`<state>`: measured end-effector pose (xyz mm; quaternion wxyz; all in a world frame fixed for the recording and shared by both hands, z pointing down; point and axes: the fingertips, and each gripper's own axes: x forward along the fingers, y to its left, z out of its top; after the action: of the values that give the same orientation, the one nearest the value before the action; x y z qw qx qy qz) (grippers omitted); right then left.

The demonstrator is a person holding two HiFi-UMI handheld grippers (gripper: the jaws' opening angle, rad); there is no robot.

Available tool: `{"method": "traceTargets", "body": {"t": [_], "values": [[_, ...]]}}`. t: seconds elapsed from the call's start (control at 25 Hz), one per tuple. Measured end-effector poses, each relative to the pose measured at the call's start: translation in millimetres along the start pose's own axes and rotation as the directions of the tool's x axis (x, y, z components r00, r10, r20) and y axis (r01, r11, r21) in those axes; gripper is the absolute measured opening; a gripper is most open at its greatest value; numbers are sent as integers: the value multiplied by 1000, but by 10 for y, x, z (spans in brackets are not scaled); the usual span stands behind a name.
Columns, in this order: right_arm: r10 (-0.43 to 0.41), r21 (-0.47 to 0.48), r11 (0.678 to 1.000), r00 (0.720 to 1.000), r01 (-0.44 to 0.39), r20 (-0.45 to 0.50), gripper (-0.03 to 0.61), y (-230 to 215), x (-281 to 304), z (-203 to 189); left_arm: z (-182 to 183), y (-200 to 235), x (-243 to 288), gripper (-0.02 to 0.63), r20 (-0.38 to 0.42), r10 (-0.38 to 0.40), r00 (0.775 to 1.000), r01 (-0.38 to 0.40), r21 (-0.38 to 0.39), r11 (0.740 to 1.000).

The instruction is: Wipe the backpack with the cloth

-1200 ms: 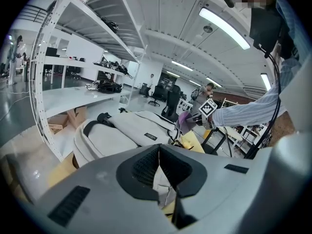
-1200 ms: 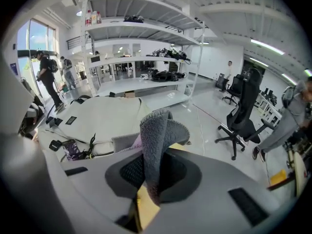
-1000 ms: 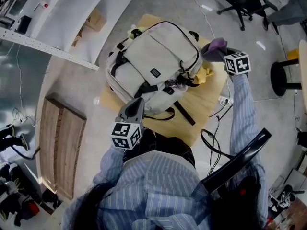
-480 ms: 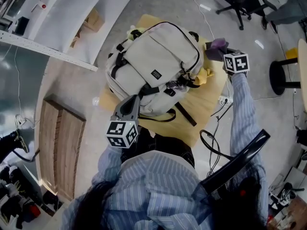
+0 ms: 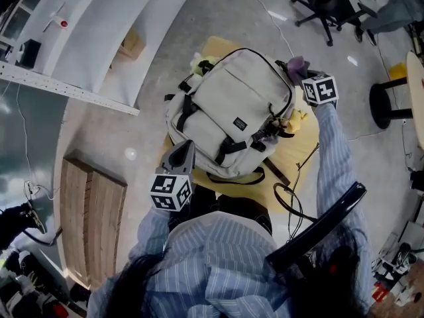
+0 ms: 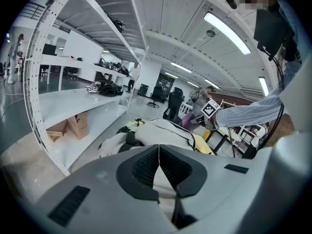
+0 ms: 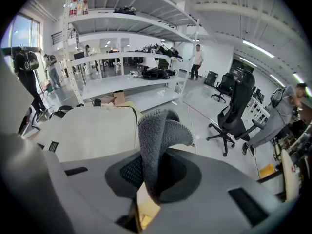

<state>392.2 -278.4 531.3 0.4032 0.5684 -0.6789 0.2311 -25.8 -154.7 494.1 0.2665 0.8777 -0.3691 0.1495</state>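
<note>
A cream backpack (image 5: 232,111) with black straps lies flat on a small wooden table (image 5: 301,152); it also shows as the backpack (image 6: 161,130) and the backpack (image 7: 87,130) in the gripper views. My right gripper (image 5: 299,71) is shut on a grey-purple cloth (image 7: 156,140) and hovers at the backpack's far right corner. The cloth (image 5: 297,65) sticks up from the jaws. My left gripper (image 5: 180,156) is shut with nothing in it, at the backpack's near edge.
White shelving (image 5: 99,38) runs along the left. An office chair (image 5: 328,5) stands beyond the table, a black stool (image 5: 387,101) to the right, and another chair (image 5: 318,230) beside me. A cable (image 5: 291,201) hangs off the table's near right. A yellow item (image 5: 295,119) lies under the backpack.
The head view has shifted, so the backpack and table sit lower and more to the right. Both grippers keep about the same places relative to the backpack.
</note>
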Motion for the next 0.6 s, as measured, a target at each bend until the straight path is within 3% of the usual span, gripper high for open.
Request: {"method": "traceTargets", "body": {"t": [0.32,0.6], "values": [[-20,-53,998,999,18,-30,41,317,419,705,196,626,39,6,-3,-15,1000,15,4,1000],[40,-76,996,999,-41,-7,41,705,819,1315,198,1018,28,6,-9,4,1000,-5,-33,999]]}}
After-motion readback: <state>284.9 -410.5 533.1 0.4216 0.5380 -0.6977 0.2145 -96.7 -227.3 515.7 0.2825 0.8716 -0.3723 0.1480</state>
